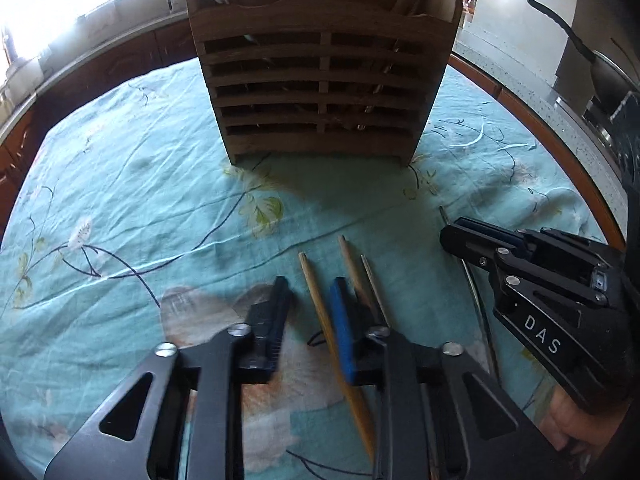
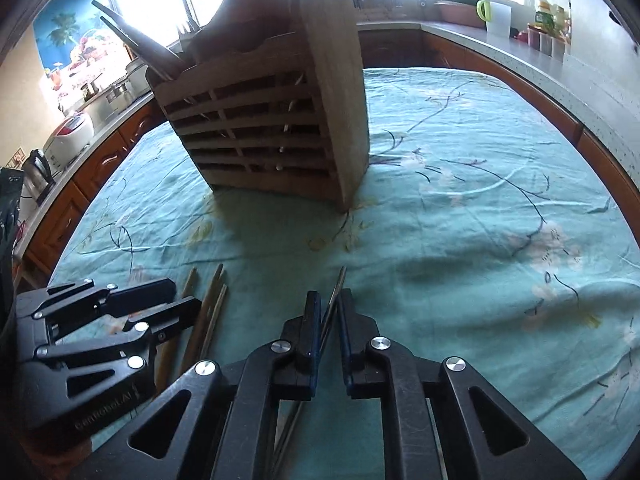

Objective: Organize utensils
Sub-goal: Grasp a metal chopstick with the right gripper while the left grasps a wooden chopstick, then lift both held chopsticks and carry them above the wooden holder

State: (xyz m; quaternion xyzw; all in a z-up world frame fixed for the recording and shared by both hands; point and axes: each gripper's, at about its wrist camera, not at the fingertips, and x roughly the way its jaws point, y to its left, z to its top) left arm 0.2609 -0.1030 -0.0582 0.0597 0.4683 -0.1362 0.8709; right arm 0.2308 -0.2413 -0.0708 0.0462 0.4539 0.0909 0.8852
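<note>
A slatted wooden utensil holder (image 1: pixel 320 92) (image 2: pixel 260 132) stands upright on the teal floral tablecloth (image 1: pixel 120 160) (image 2: pixel 480 220), with utensils sticking out of its top. Wooden chopsticks (image 1: pixel 348 256) (image 2: pixel 212 308) lie on the cloth in front of it. My left gripper (image 1: pixel 311 284) (image 2: pixel 187 293) is low over them. One wooden chopstick (image 1: pixel 320 316) lies between its fingers against the blue right pad, with a gap at the left pad. My right gripper (image 2: pixel 329 294) (image 1: pixel 452 232) is shut on thin metal chopsticks (image 2: pixel 339 276), whose tip (image 1: pixel 442 211) pokes out ahead.
Kitchen counters with brown cabinet fronts ring the table. A dark pan (image 1: pixel 600 72) sits on the right counter. A kettle (image 2: pixel 36 172), a rice cooker (image 2: pixel 68 136) and a white jug (image 2: pixel 498 18) also stand there. A hand (image 1: pixel 572 432) holds the right gripper.
</note>
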